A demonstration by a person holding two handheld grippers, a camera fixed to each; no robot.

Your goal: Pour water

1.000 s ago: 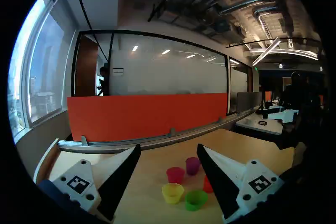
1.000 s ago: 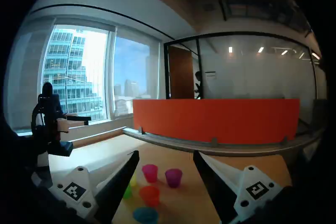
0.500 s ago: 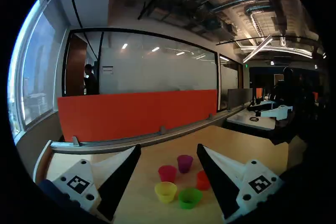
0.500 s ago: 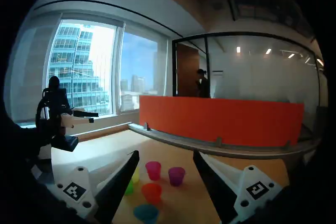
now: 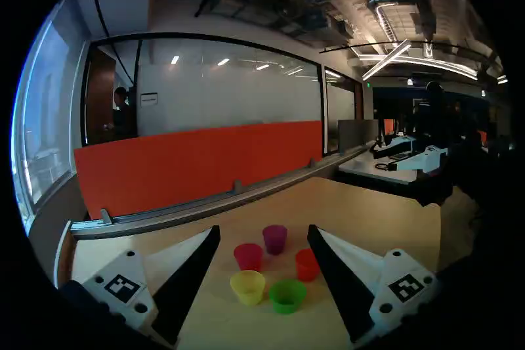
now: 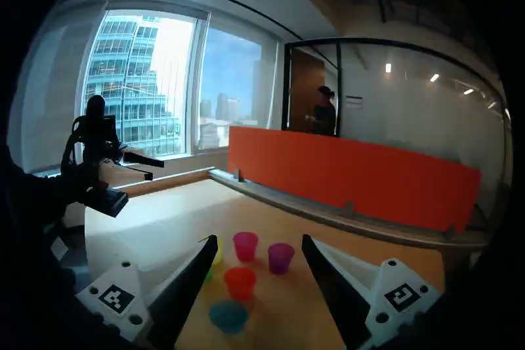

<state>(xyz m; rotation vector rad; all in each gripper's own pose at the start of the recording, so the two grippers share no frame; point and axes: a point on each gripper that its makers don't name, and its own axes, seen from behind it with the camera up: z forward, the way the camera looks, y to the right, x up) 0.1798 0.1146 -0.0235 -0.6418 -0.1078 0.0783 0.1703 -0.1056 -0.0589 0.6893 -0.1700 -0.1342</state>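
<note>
Six small cups clustered on tabletop (image 5: 377, 212), ahead of both tools, none touched: pink cup (image 5: 248, 256), purple cup (image 5: 275, 239), red cup (image 5: 306, 264), yellow cup (image 5: 248, 286), green cup (image 5: 287, 295); blue cup (image 6: 228, 316) nearest in right gripper view. Tips of left tongs (image 5: 262, 227) spread, empty; right tongs (image 6: 259, 238) likewise

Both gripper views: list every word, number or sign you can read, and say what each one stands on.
No text can be read clearly.
The white notice on the glass wall: too small and blurred to read.
The square markers on the fingers of the left gripper and the right gripper: black-and-white patterns, no letters or numbers.
</note>
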